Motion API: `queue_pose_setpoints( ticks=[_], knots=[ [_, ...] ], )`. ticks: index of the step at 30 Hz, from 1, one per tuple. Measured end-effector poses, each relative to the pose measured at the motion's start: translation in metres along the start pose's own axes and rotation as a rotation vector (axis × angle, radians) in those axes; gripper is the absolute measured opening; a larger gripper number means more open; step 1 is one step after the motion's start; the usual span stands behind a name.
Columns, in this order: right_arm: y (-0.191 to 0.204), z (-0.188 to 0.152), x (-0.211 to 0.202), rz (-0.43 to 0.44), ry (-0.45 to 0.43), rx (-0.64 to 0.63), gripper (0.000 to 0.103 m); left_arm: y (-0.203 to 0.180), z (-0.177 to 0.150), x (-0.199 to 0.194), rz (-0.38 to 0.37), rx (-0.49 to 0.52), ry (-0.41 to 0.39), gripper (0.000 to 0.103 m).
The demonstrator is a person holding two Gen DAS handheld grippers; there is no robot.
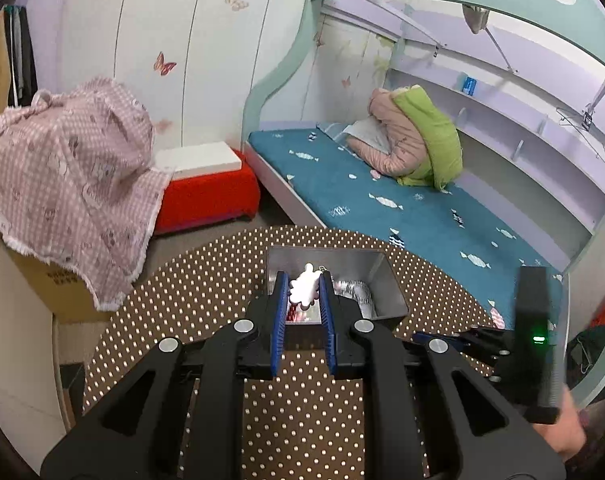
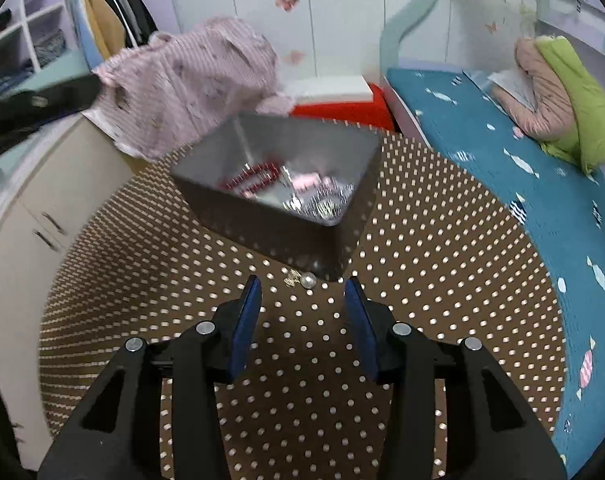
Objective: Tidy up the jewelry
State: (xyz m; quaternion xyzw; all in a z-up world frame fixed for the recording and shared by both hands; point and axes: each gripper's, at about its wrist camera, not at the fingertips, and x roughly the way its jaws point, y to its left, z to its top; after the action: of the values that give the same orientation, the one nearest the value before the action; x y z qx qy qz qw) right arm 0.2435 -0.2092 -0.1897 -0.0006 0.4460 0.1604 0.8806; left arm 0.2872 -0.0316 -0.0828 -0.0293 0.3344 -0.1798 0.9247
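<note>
Clearly, right gripper (image 2: 302, 312), fingers apart, could nudge the pearl earring (image 2: 305, 280) at lower centre under the tin (image 2: 286, 200), while left gripper (image 1: 302, 300) clamps a white charm (image 1: 304, 286).

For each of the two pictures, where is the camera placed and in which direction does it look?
Left wrist: sits on the left gripper, looking down past it into the metal box; jaws hold a white ornament; right gripper beside.
Right wrist: sits on the right gripper, open, facing a pearl earring before the box.
Both share the box, dotted table and bed.
</note>
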Motion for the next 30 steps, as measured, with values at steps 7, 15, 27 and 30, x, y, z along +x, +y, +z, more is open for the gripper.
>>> queue_pose_setpoints(
  ticks=[7, 15, 27, 30],
  knots=[
    [0.004, 0.000, 0.029, -0.047, 0.014, 0.050, 0.040, 0.004, -0.012, 0.002, -0.004, -0.011, 0.016, 0.016],
    [0.015, -0.006, 0.031, -0.111, -0.017, 0.005, 0.013, 0.011, -0.013, 0.006, -0.009, -0.026, 0.022, 0.016],
    [0.005, -0.008, -0.010, 0.012, -0.053, 0.001, 0.011, 0.008, -0.014, 0.005, -0.015, -0.027, 0.018, 0.015],
    [0.005, 0.005, -0.038, 0.048, -0.107, -0.006, 0.012, 0.006, -0.010, 0.000, -0.019, -0.022, 0.007, 0.016]
  ],
)
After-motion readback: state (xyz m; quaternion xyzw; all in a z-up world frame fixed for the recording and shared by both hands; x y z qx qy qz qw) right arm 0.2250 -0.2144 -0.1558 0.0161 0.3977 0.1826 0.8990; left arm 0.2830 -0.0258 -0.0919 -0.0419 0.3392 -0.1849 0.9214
